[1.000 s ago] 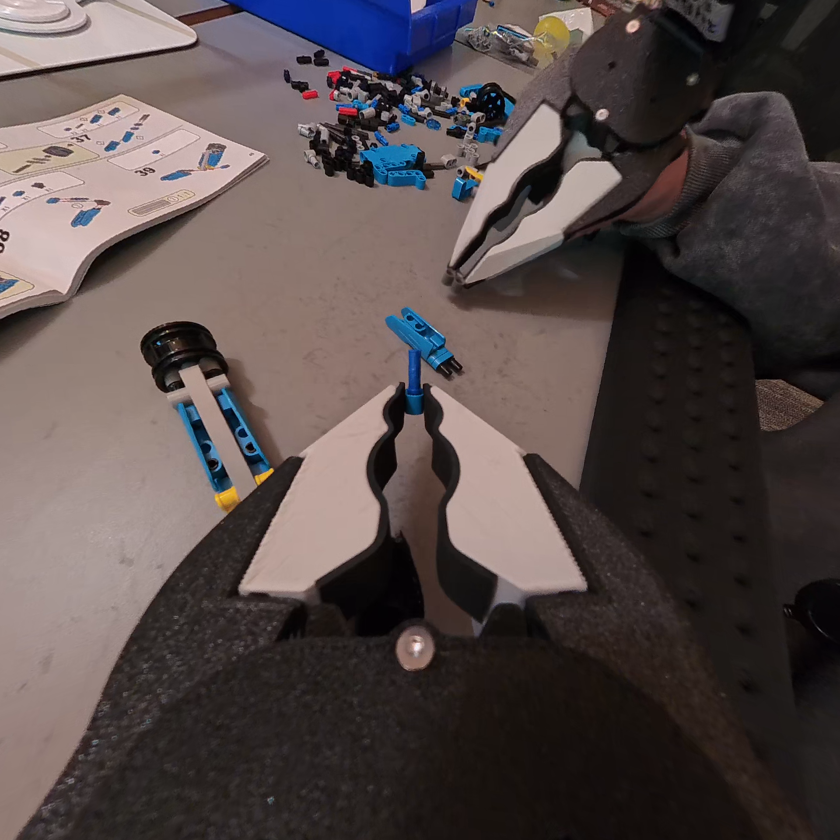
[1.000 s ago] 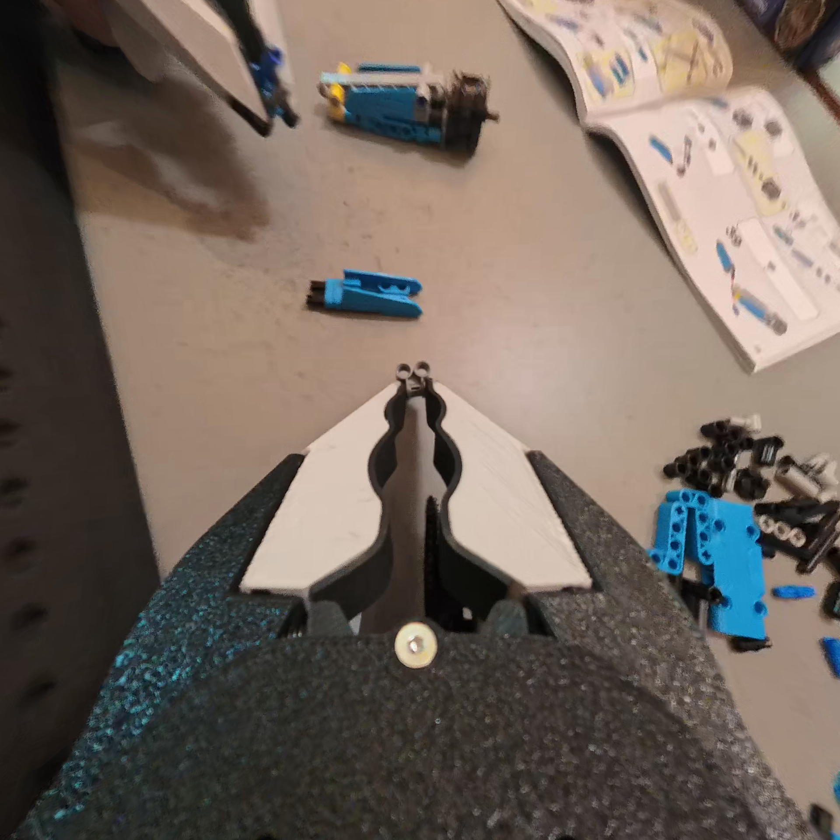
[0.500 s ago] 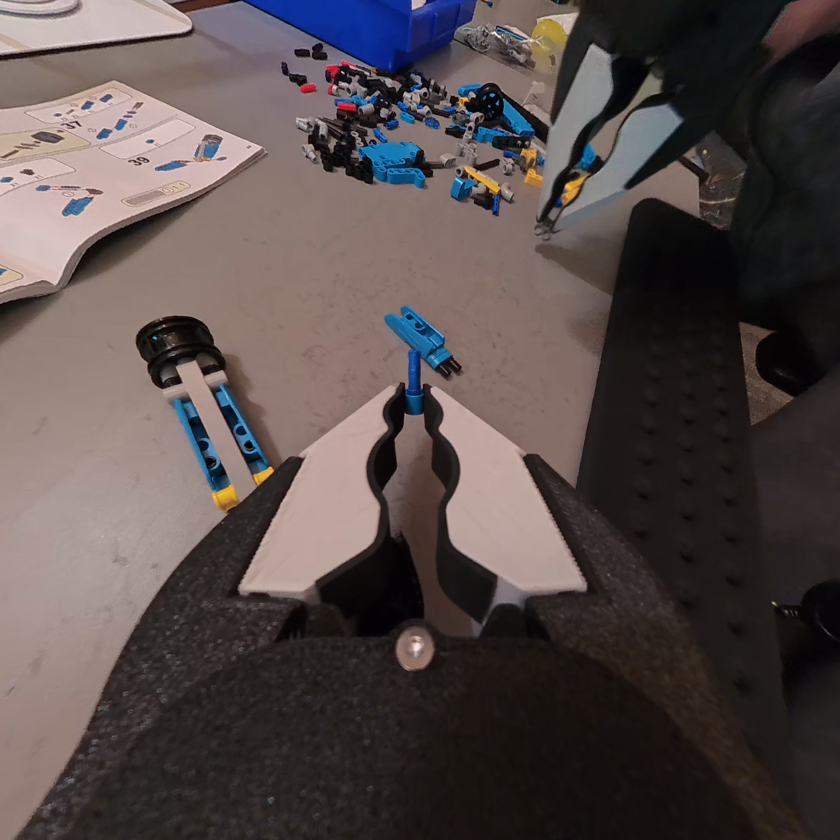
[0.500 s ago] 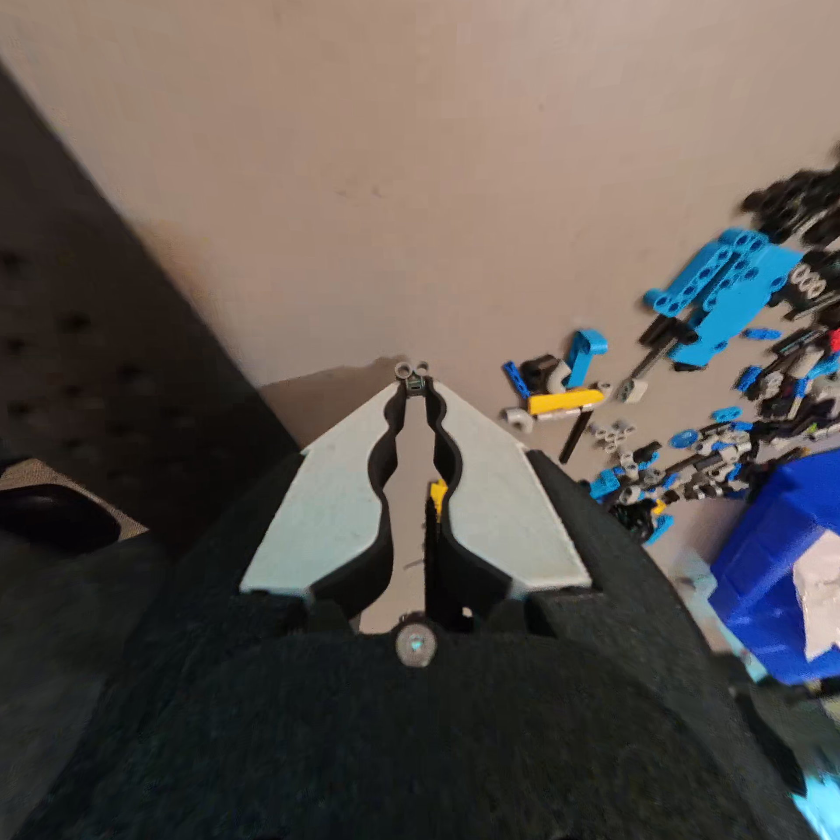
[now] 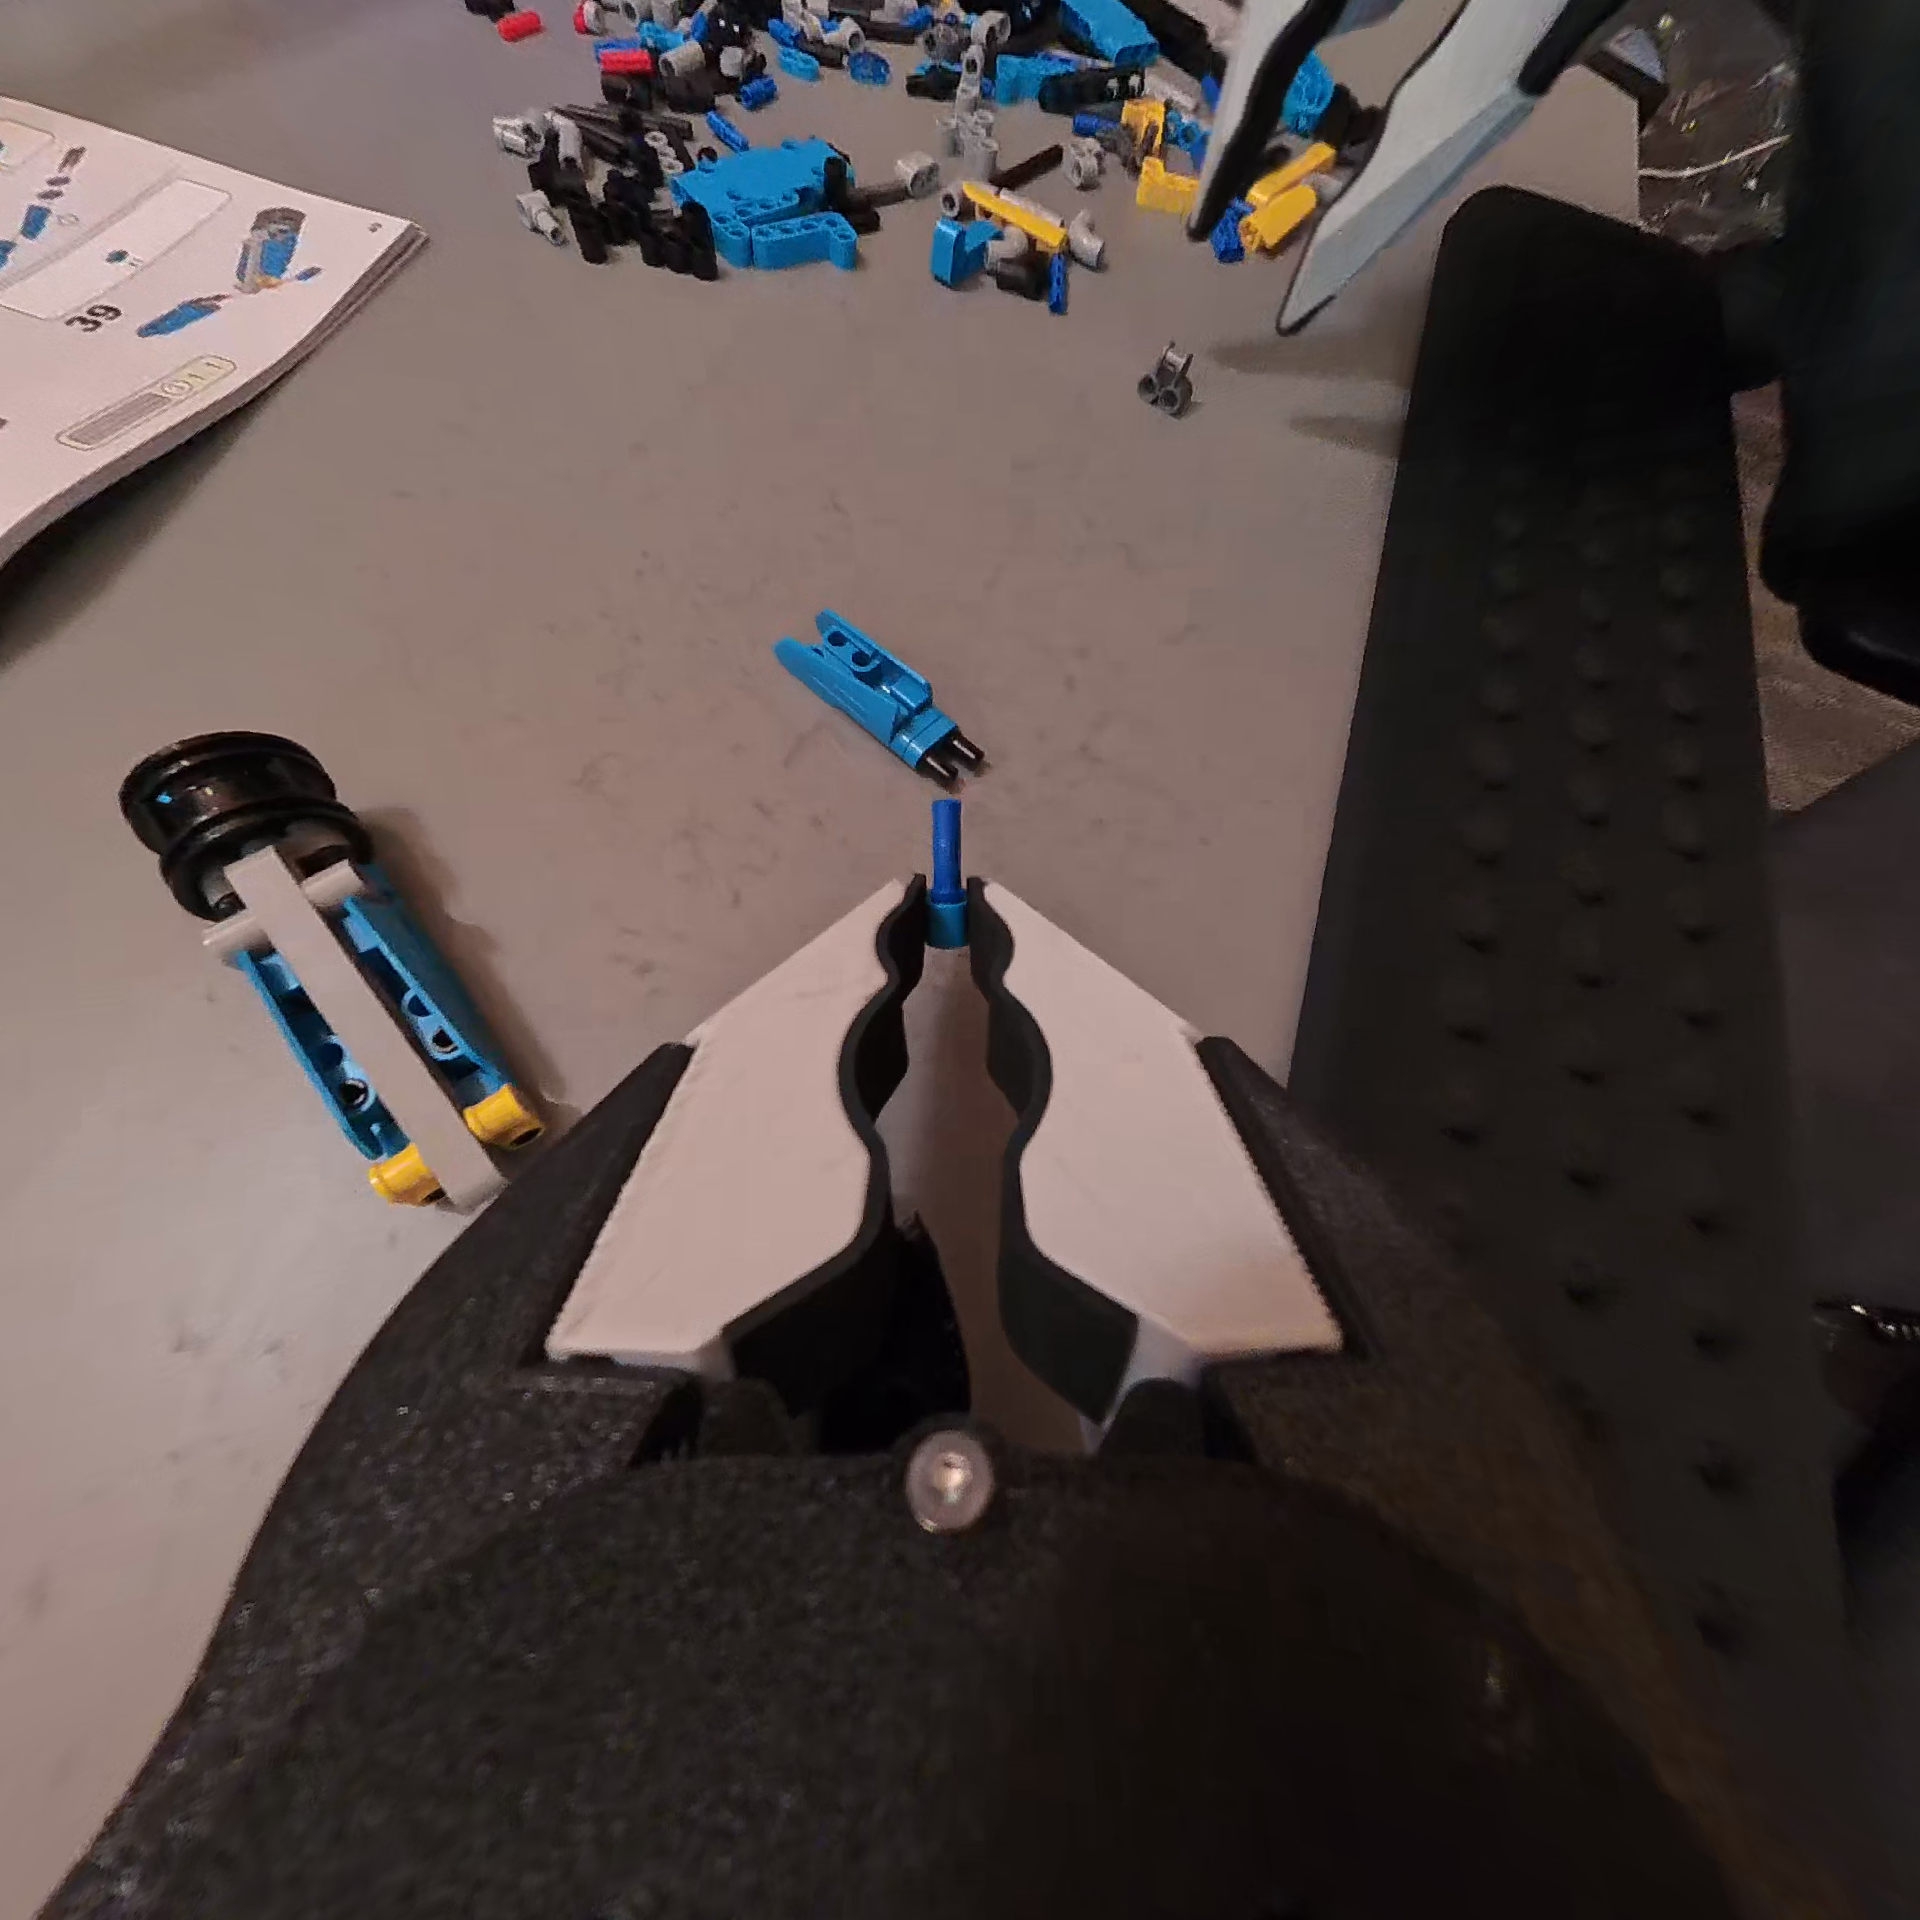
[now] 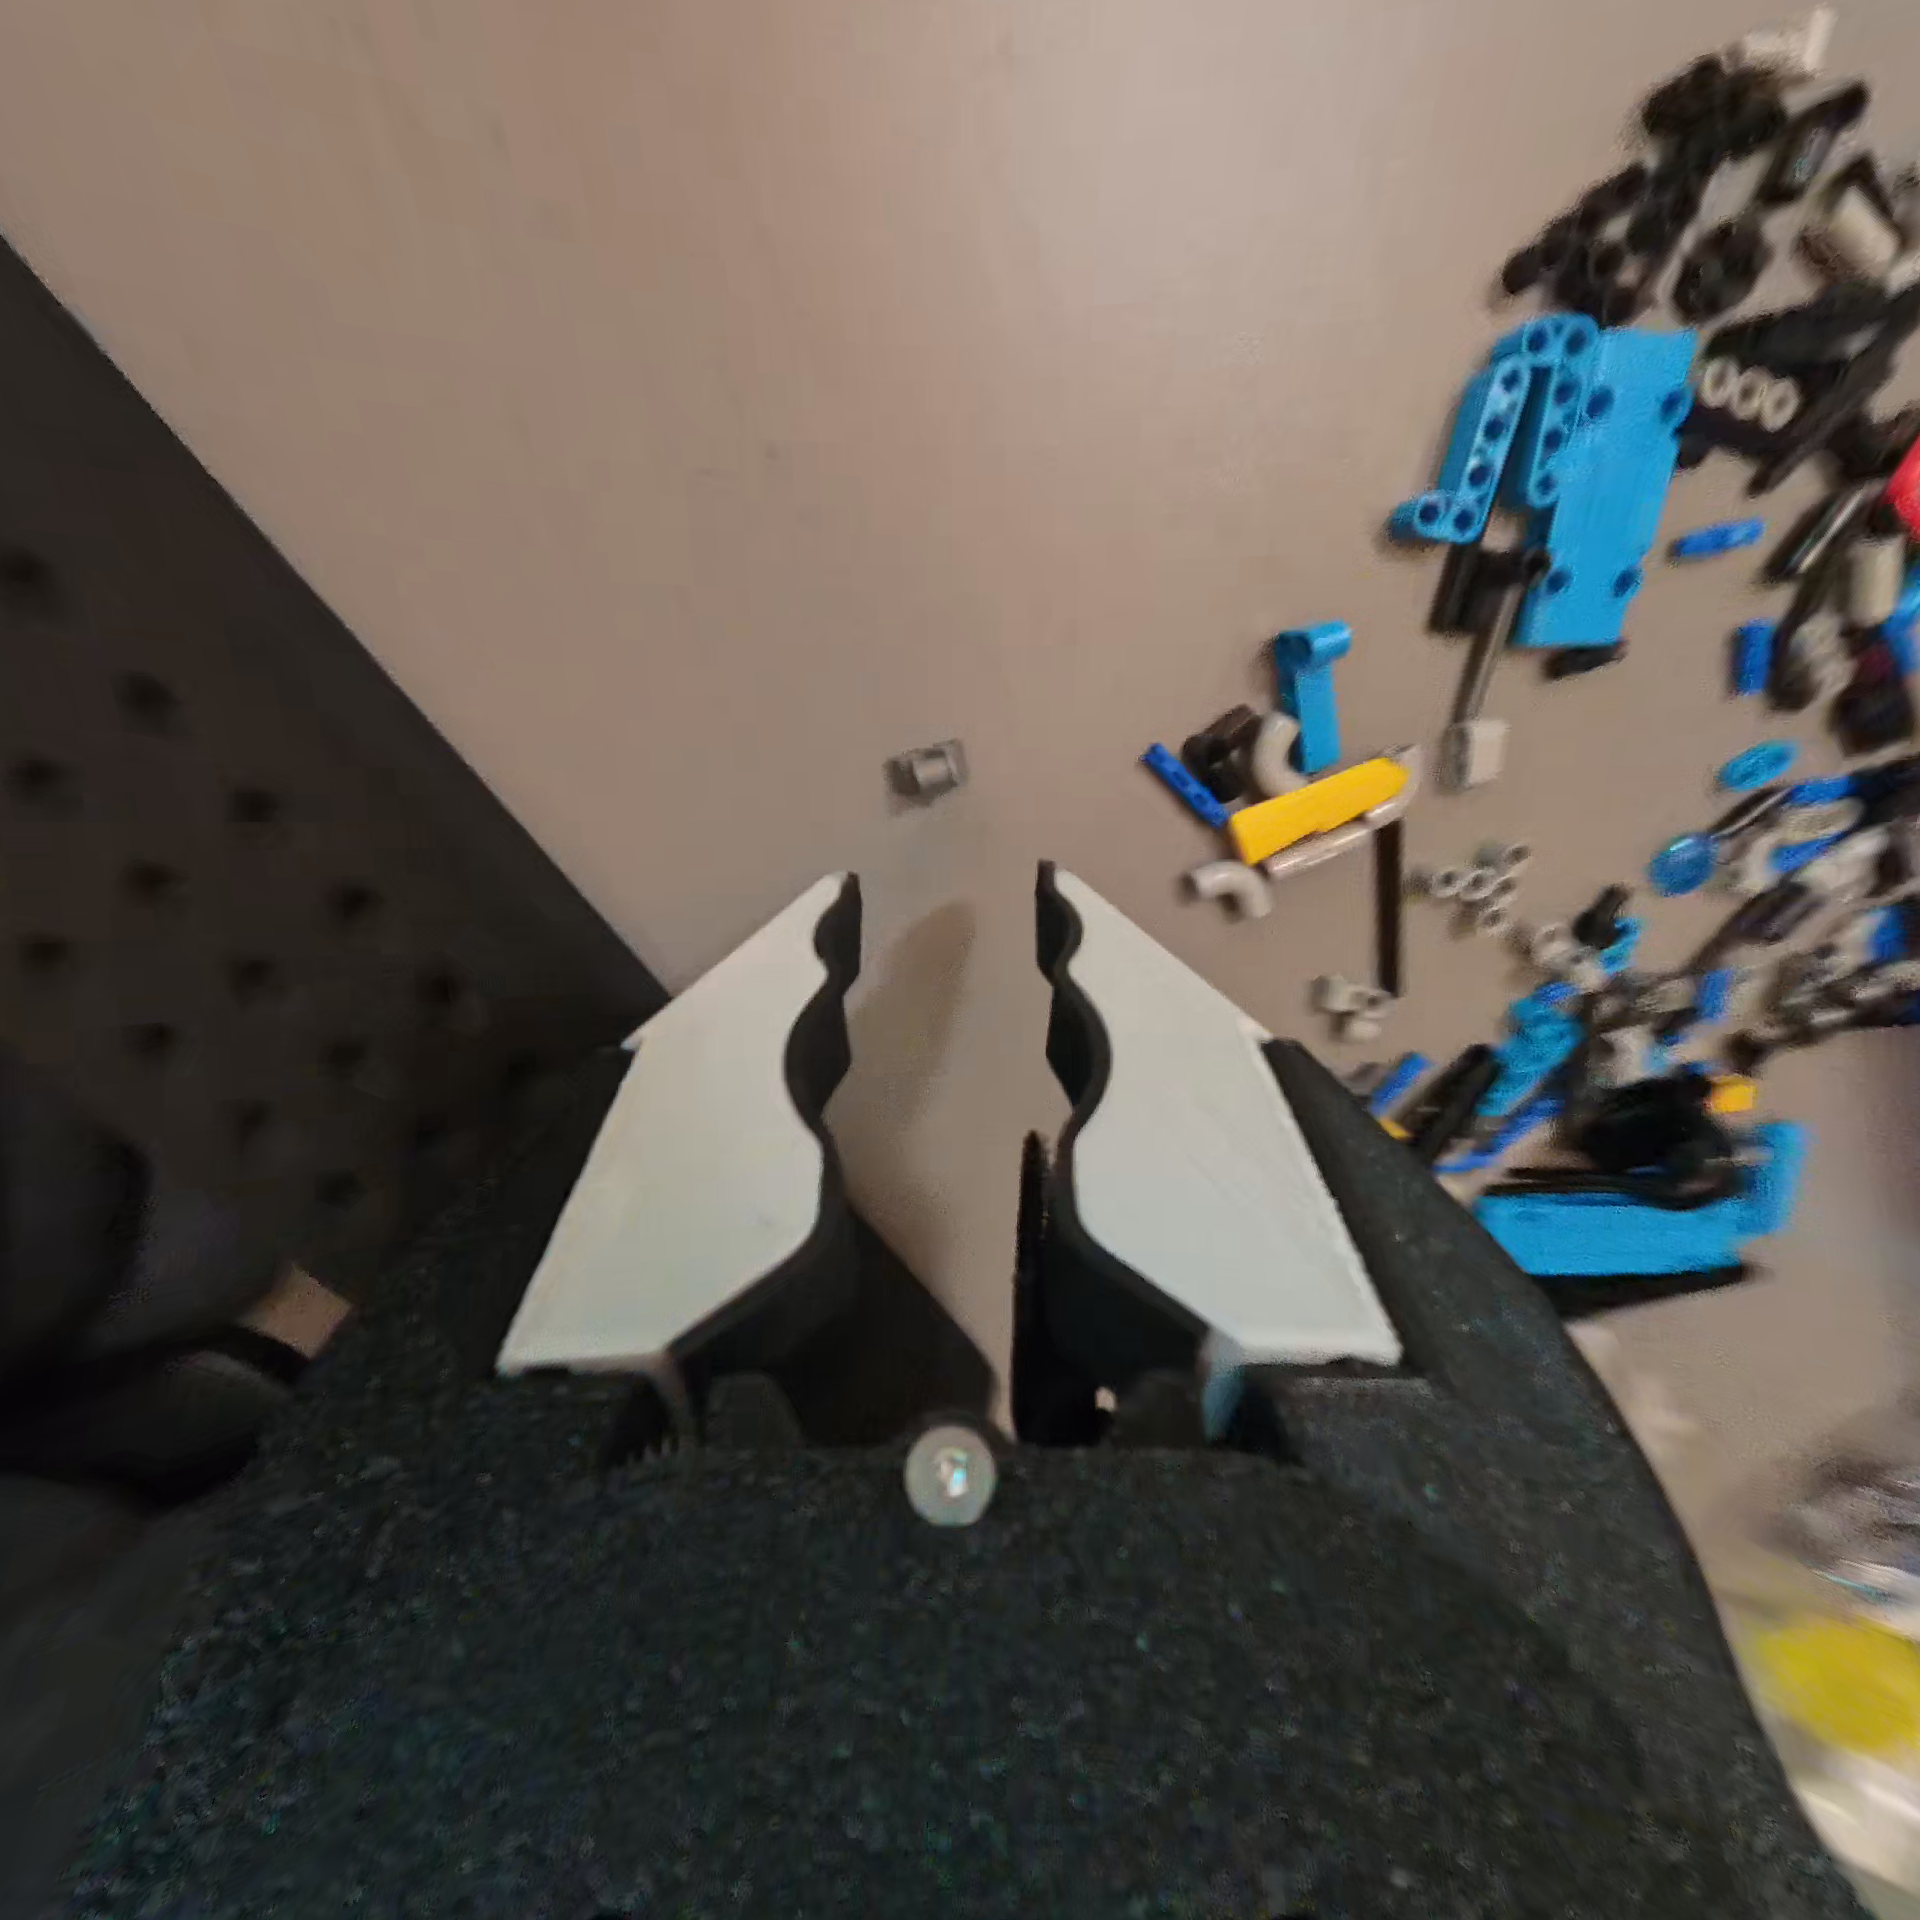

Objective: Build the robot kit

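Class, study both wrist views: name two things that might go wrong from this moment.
1. The left tongs pinch the blue pin only at its base; it might twist or slip out.
2. The open right tongs hover near the small grey connector beside the loose parts pile; closing carelessly might knock neighbouring pieces.

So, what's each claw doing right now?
Left claw shut on blue pin. Right claw open, empty, above small grey connector. Loose parts pile beside it.
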Motion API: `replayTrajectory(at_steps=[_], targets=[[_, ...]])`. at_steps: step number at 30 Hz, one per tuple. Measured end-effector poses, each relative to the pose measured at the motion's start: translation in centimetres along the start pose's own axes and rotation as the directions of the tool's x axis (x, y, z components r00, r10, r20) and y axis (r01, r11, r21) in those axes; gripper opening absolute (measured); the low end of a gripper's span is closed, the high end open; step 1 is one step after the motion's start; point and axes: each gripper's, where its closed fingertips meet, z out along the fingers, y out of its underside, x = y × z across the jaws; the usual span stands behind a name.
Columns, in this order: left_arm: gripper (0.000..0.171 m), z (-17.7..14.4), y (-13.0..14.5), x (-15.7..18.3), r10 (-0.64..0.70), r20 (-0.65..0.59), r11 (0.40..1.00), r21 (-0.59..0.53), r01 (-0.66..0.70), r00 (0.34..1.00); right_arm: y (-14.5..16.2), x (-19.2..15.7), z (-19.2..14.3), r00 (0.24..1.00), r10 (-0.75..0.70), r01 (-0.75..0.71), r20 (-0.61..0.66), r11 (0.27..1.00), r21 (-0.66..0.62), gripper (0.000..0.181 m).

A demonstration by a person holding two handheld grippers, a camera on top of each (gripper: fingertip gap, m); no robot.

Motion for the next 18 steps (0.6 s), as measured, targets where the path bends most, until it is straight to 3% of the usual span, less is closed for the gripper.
replayTrajectory(at_steps=[3,5,7,10,14,18], targets=[[0.007,0.0,-0.1,-0.1,0.004,0.015,1.0,0.005,-0.005,1.0,-0.3,-0.1,0.8,0.966,0.258,-0.259,0.026,0.948,0.188,0.034],[0.007,-0.1,-0.2,-0.2,0.002,0.019,1.0,0.016,-0.003,1.0,-1.0,0.2,1.1,0.895,0.44,-0.438,0.068,0.842,0.315,0.026],[0.007,-0.2,-0.3,-0.3,-0.001,0.021,1.0,0.019,0.0,1.0,-1.4,-0.5,1.5,0.83,0.536,-0.552,0.152,0.755,0.355,0.034],[0.007,-0.3,-0.4,-0.3,0.006,0.027,1.0,0.028,-0.007,1.0,-0.9,-0.6,2.6,0.803,0.587,-0.578,0.099,0.729,0.366,0.035],[0.007,-0.3,-0.4,-0.2,0.01,0.028,1.0,0.029,-0.011,1.0,-1.8,-0.2,1.9,0.775,0.618,-0.604,0.131,0.663,0.442,0.023],[0.007,-0.3,-0.4,-0.2,0.01,0.028,1.0,0.028,-0.011,1.0,-1.8,-0.5,2.2,0.796,0.593,-0.58,0.121,0.689,0.435,0.01]])
